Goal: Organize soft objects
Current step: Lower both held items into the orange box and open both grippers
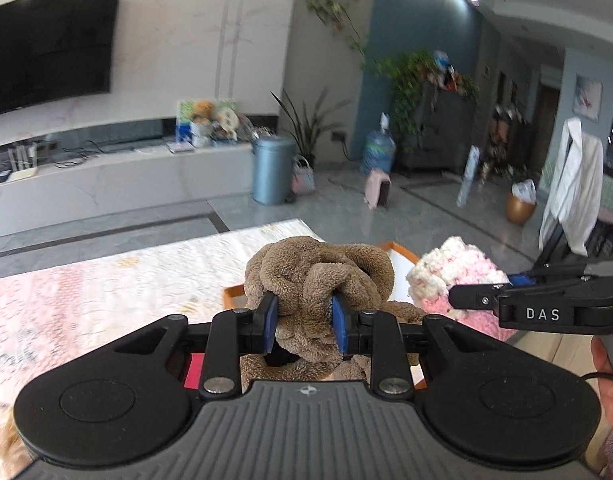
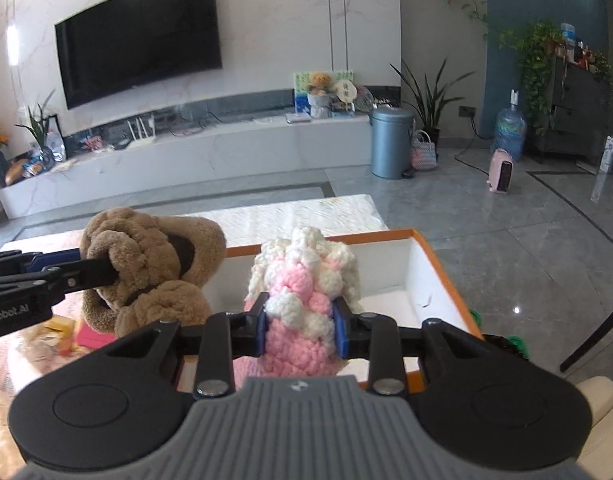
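Observation:
My left gripper (image 1: 304, 322) is shut on a brown plush piece (image 1: 318, 276), bunched and fuzzy, held up in the air. In the right wrist view the same brown plush (image 2: 154, 264) hangs at the left, pinched by the left gripper (image 2: 106, 274). My right gripper (image 2: 300, 328) is shut on a pink and white chunky knitted piece (image 2: 302, 288), lifted over an orange-rimmed box (image 2: 430, 256) with a white inside. The knitted piece (image 1: 454, 276) and the right gripper (image 1: 458, 298) also show at the right of the left wrist view. Only corners of the box (image 1: 398, 246) show there.
A pale patterned rug (image 1: 126, 284) lies under and left of the box. Grey tiled floor (image 2: 526, 232) spreads to the right. A TV bench (image 2: 206, 156), a blue bin (image 2: 390, 142), a pink heater (image 2: 502, 170) and plants stand at the far wall. A hand (image 1: 612, 384) shows at right.

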`<state>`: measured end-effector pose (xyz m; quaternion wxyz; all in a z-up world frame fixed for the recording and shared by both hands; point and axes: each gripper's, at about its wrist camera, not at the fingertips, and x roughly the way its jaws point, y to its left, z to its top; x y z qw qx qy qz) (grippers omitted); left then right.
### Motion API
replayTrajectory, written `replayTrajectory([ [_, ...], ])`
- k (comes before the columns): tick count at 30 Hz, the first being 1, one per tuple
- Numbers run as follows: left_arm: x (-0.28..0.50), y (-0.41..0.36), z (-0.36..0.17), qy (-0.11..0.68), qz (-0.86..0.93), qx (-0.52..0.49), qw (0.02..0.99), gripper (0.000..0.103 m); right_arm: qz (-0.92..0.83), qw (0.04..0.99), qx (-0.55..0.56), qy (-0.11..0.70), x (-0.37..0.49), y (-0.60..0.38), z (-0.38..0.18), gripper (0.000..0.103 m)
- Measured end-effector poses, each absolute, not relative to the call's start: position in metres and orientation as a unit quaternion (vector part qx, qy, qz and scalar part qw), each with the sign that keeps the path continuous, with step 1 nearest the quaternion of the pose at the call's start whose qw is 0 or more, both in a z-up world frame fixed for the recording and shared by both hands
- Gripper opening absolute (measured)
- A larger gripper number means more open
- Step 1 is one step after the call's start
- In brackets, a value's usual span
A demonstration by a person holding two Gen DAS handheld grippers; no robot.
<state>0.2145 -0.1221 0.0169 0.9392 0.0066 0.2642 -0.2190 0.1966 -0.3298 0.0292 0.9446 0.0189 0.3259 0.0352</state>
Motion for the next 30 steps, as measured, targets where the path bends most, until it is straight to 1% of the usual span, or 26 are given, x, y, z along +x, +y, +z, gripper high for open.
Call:
replayTrajectory([
  [3, 0.233, -0.145, 0.003, 0.278, -0.226, 0.037, 0.933, 0.032, 0.039, 0.937, 0.006, 0.346, 0.220, -0.340, 0.018, 0.031],
  [7, 0.257, -0.162, -0.019, 0.309, -0.227, 0.045, 0.923, 0.032, 0.046, 0.928, -0.016, 0.369, 0.250, -0.352, -0.001, 0.031],
  [14, 0.281, -0.182, -0.053, 0.352, -0.223, 0.077, 0.906, 0.032, 0.052, 0.902, -0.064, 0.424, 0.297, -0.356, -0.040, 0.032],
  [21, 0.296, -0.191, -0.072, 0.391, -0.216, 0.092, 0.890, 0.034, 0.062, 0.877, -0.101, 0.465, 0.332, -0.347, -0.077, 0.033],
  [24, 0.295, -0.193, -0.075, 0.392, -0.207, 0.108, 0.890, 0.041, 0.063, 0.870, -0.106, 0.477, 0.338, -0.345, -0.087, 0.036],
  [26, 0.295, -0.193, -0.077, 0.385, -0.207, 0.113, 0.892, 0.048, 0.060, 0.869, -0.115, 0.478, 0.339, -0.342, -0.090, 0.041],
  [27, 0.295, -0.194, -0.076, 0.378, -0.206, 0.115, 0.895, 0.049, 0.059, 0.869, -0.118, 0.476, 0.338, -0.341, -0.091, 0.046],
  [28, 0.292, -0.193, -0.075, 0.370, -0.203, 0.118, 0.899, 0.051, 0.056, 0.870, -0.121, 0.475, 0.338, -0.341, -0.091, 0.047],
  [30, 0.289, -0.193, -0.072, 0.354, -0.195, 0.122, 0.907, 0.059, 0.053, 0.870, -0.124, 0.475, 0.339, -0.341, -0.091, 0.050],
])
